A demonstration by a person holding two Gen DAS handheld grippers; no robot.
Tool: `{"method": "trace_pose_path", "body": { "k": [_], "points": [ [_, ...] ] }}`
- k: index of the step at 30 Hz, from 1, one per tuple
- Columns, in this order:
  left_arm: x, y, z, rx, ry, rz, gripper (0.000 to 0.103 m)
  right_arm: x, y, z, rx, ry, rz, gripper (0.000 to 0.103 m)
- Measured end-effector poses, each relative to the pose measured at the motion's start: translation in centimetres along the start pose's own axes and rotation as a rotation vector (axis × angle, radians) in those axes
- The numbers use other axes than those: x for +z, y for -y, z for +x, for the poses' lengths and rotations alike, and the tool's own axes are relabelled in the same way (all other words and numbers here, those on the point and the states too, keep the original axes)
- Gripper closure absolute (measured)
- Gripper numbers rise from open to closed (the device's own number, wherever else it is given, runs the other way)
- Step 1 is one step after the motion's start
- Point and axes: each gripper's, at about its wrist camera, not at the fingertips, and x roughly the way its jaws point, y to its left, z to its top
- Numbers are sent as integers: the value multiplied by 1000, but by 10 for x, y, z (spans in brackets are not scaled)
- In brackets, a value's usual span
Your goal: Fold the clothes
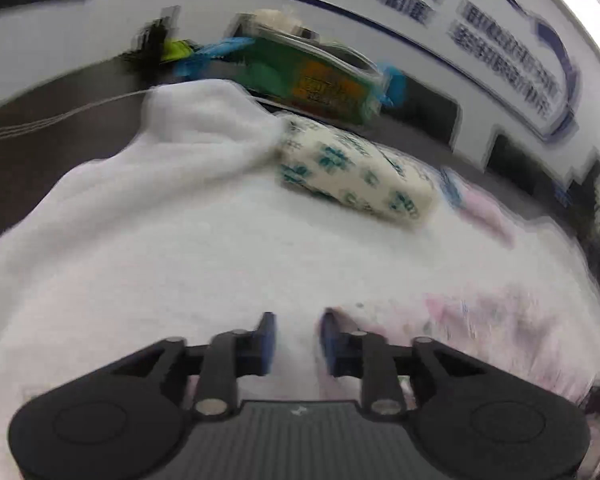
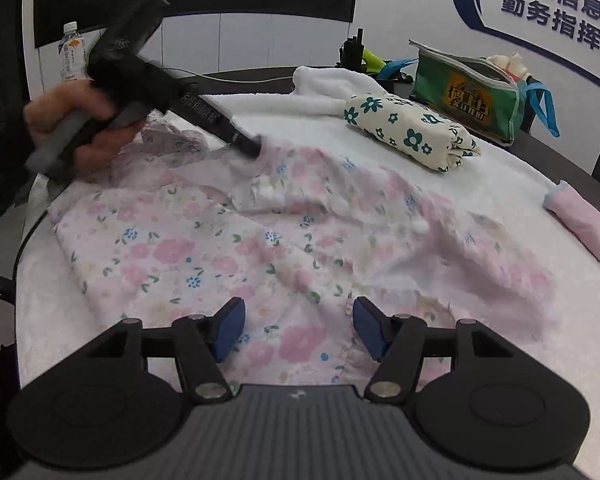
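Floral garment (image 2: 260, 248) lies spread across our table (image 2: 500, 152); our left gripper (image 2: 256, 148) touches its far edge, grip undeterminable; our right gripper (image 2: 298, 328) hovers released.

From my left wrist camera everything smears: the wall lettering (image 1: 500, 40), the green pouch (image 1: 320, 80) and the folded floral cloth (image 1: 352, 168) all show doubled, streaked edges. A blown-out white band of glare (image 1: 580, 4) runs along the upper right corner. My right wrist view is much sharper; only my left gripper (image 2: 256, 148) and the hand (image 2: 72, 120) holding it are blurred. The light is even, soft and bright, with faint shadows in the folds of the pink floral garment (image 2: 260, 240). Both fisheye views bend straight lines toward the edges.
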Motion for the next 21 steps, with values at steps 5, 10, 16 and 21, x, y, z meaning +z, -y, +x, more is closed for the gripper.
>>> {"method": "trace_pose_path", "body": {
  "k": [5,10,16,21],
  "points": [
    [9,-24,-8,2,35,-113,34,1,5,-9,14,15,11,41],
    [16,-32,0,8,22,-133,32,10,50,-35,-60,145,175,41],
    [22,-17,37,20,-67,-10,23,31,87,-13,-191,79,182,41],
    [27,-4,68,31,-142,92,68,39,112,23,-278,-4,195,34]
  ]
}}
